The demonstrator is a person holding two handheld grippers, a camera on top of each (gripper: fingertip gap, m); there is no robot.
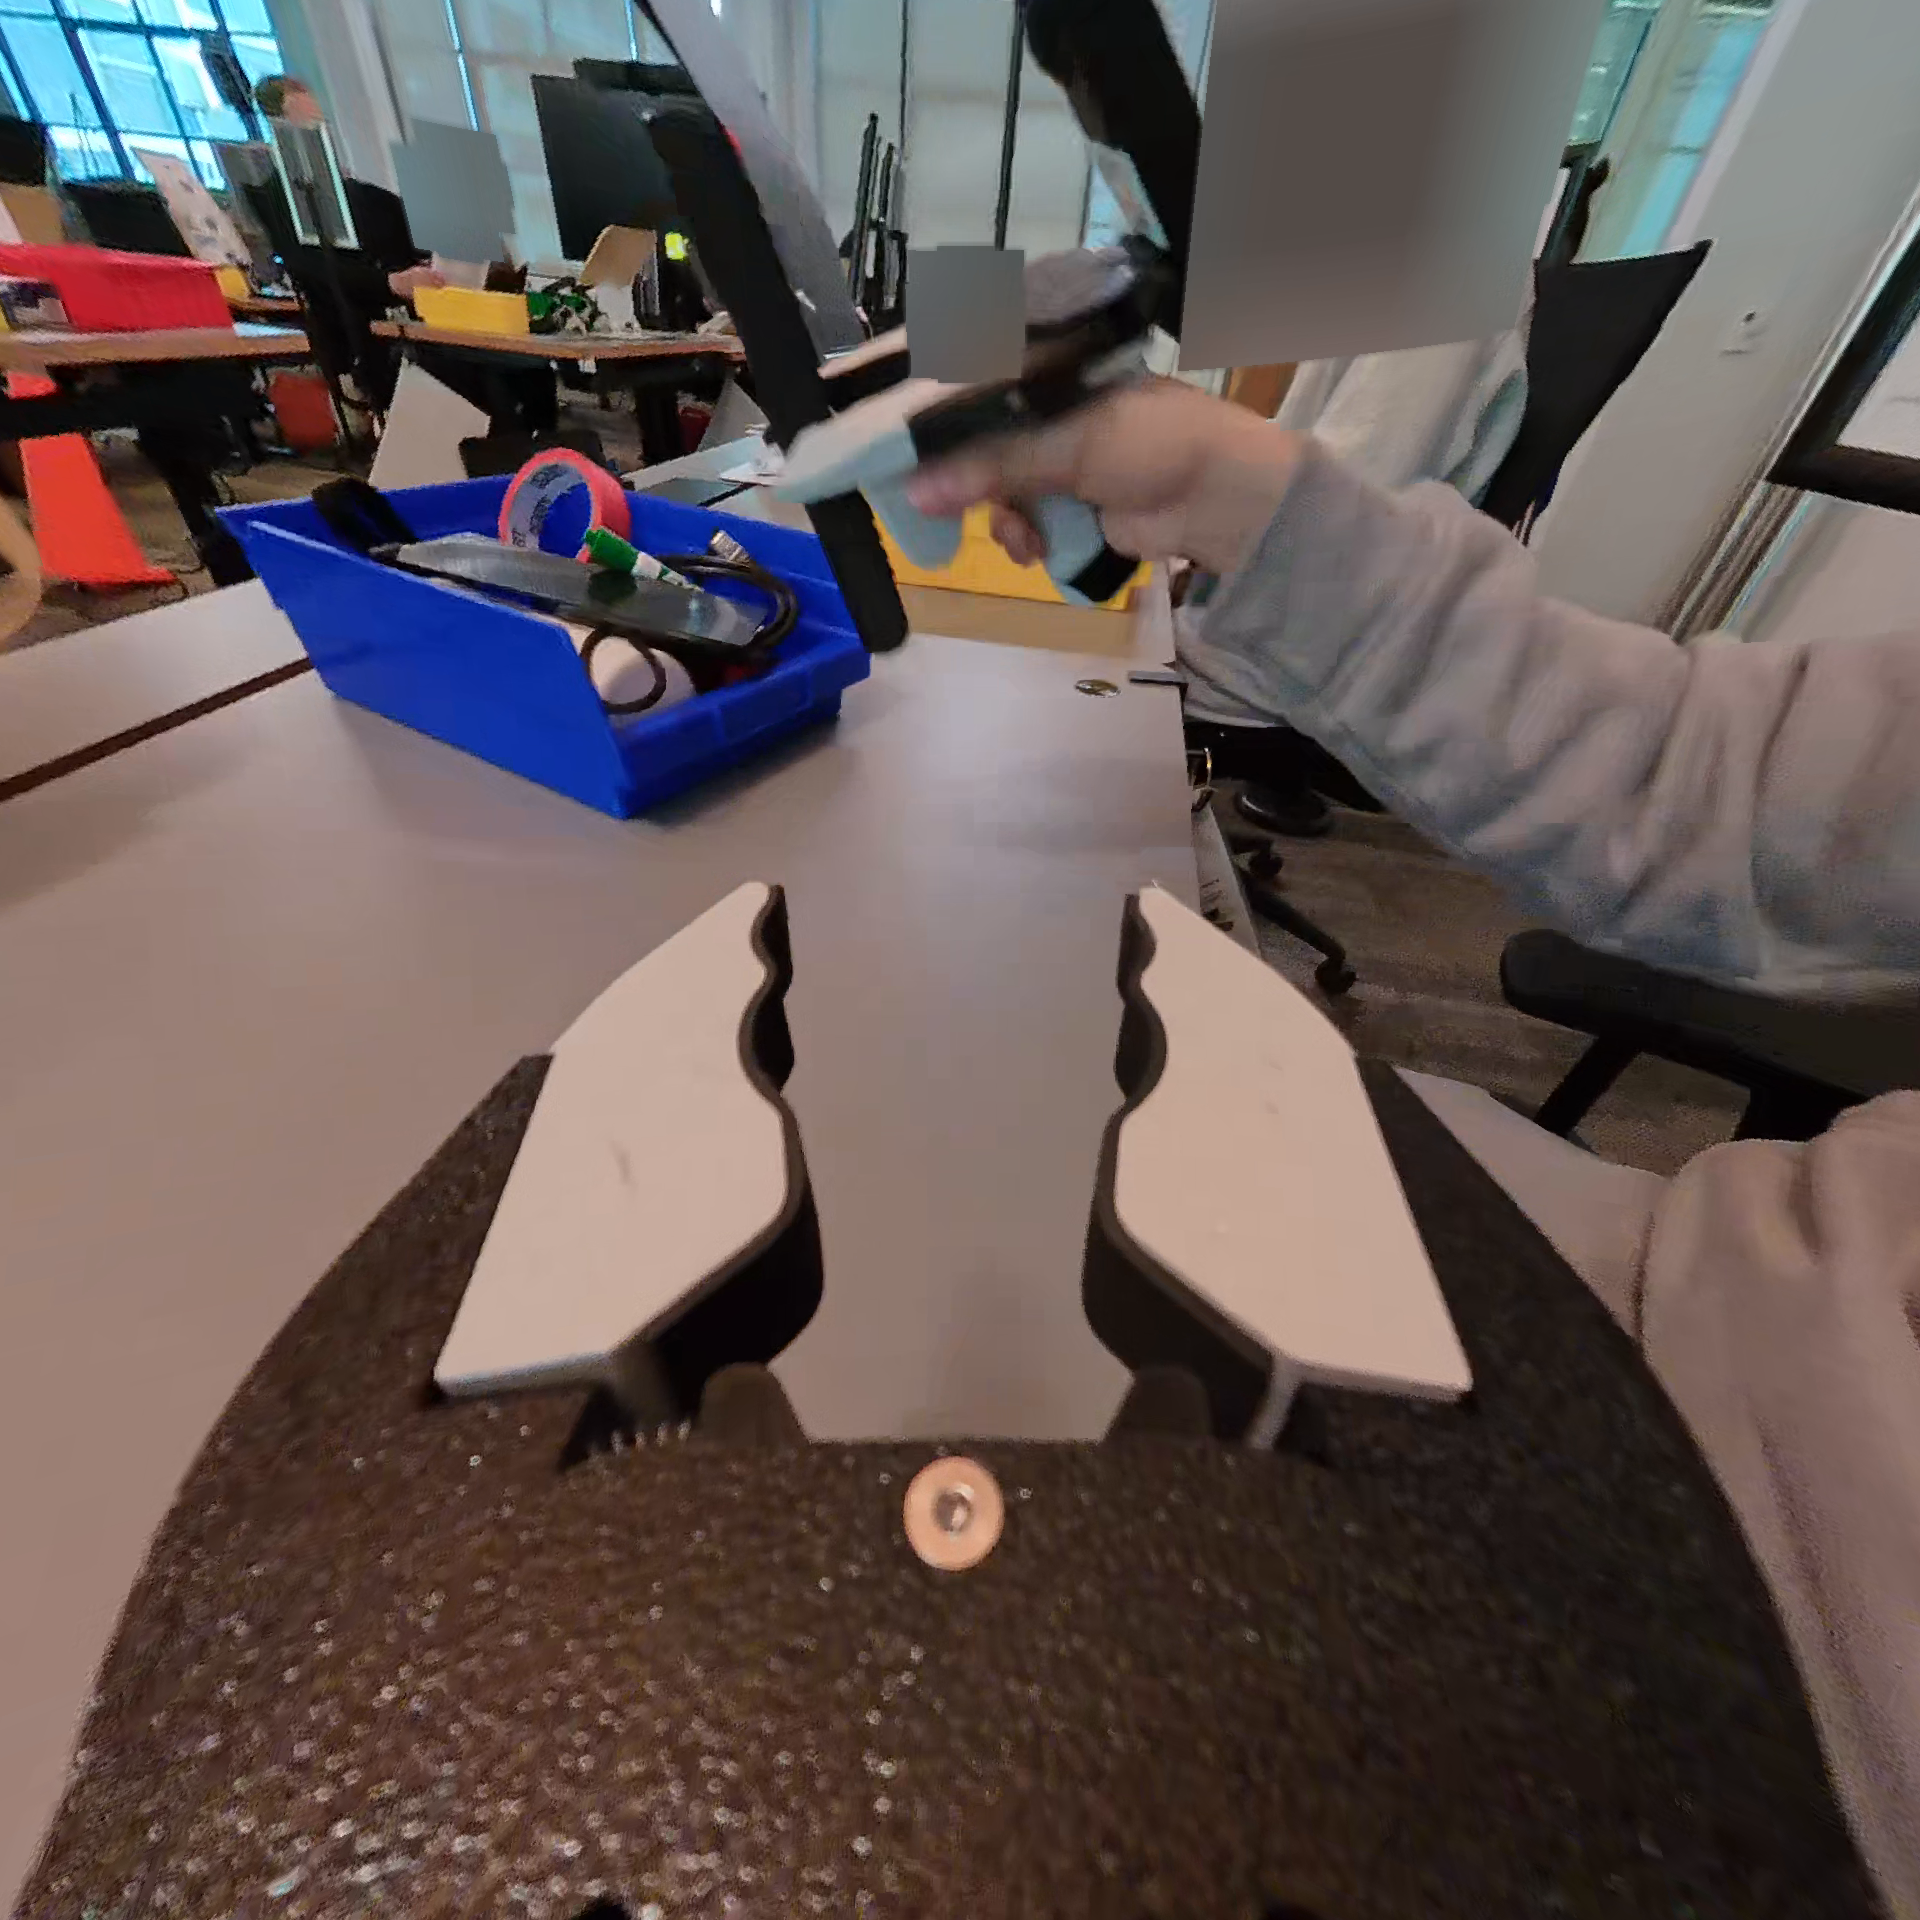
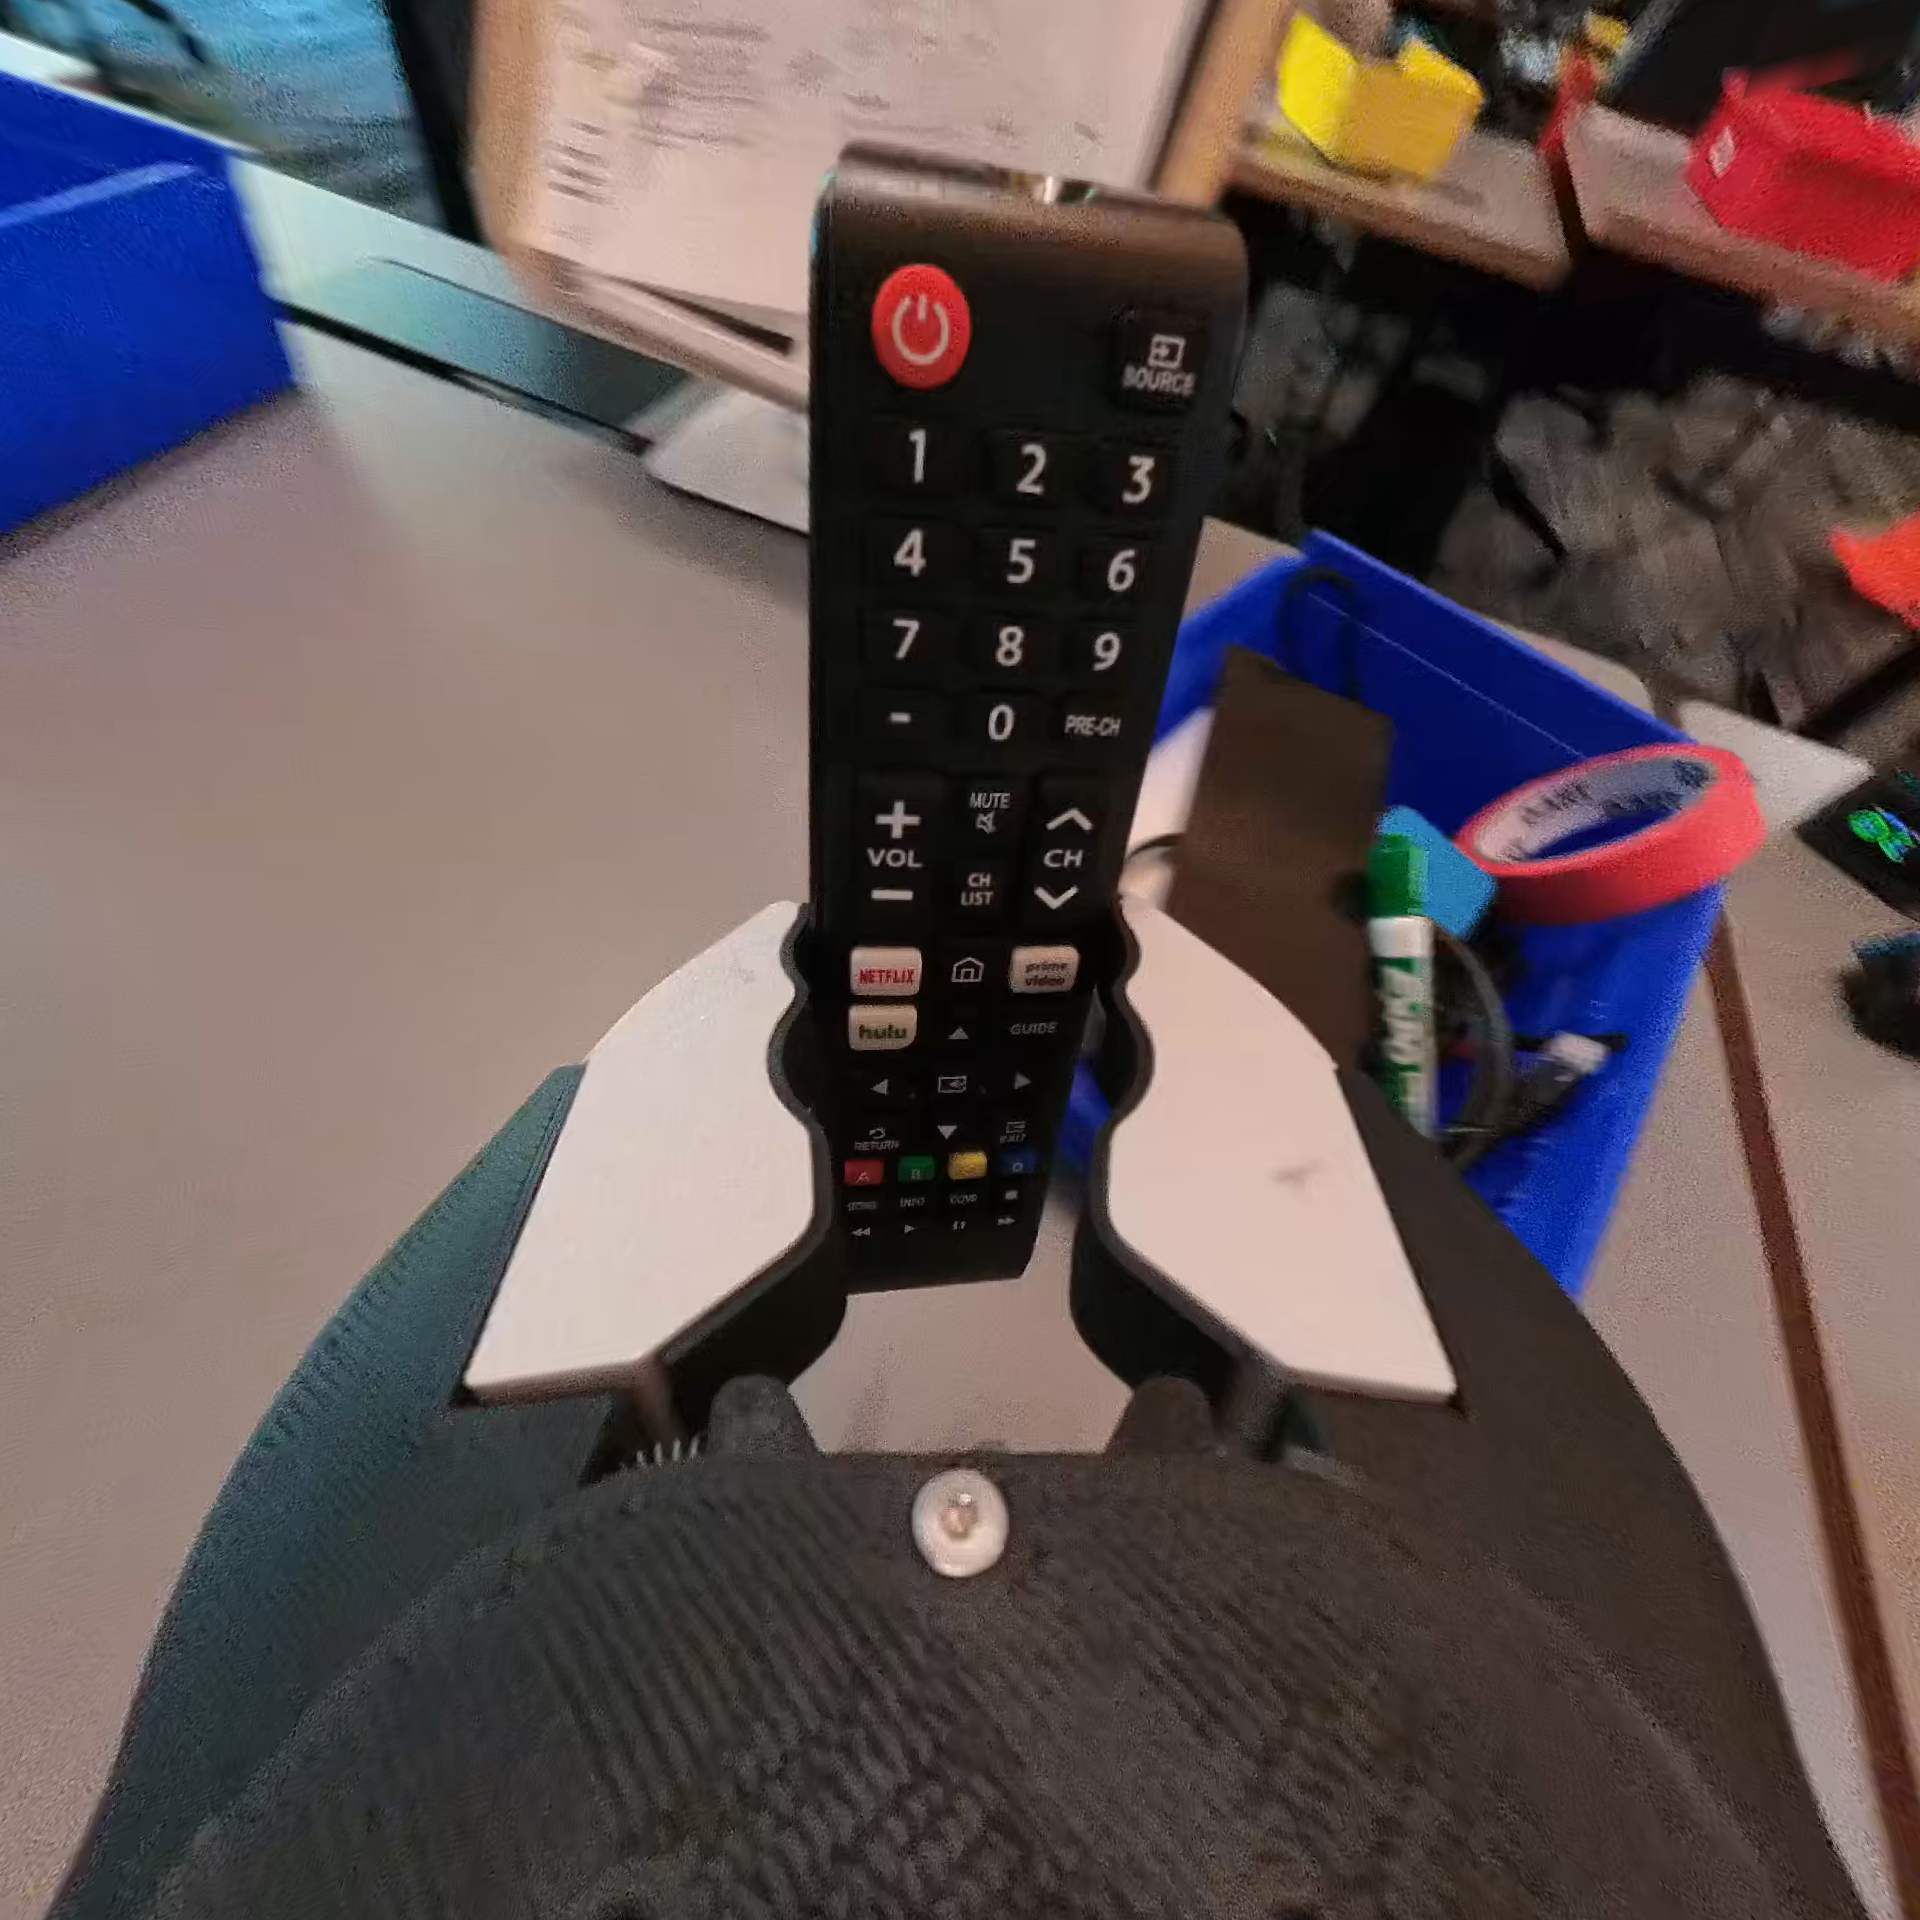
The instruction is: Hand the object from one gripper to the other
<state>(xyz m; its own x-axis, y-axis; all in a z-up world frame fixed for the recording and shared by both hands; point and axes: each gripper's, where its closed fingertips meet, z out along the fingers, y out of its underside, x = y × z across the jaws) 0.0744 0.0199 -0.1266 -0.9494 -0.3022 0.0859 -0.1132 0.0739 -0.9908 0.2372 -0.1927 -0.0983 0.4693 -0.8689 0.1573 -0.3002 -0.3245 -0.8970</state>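
Remote (image 2: 997,644) clamped upright in right gripper (image 2: 961,997) jaws; left gripper (image 1: 951,997) jaws spread, empty.

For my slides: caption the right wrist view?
Right gripper clamps a black remote above the grey table, blue bin beside.

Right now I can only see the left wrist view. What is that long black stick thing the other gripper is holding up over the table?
Observer: It's a slim black plastic remote control; its button side faces the right wrist camera.
Operator: Where is it grabbed?
Observer: The right gripper is shut on its lower part, and the number keys stick out past the fingertips.
Operator: Which end is far from the gripper?
Observer: The end with the round red power button.
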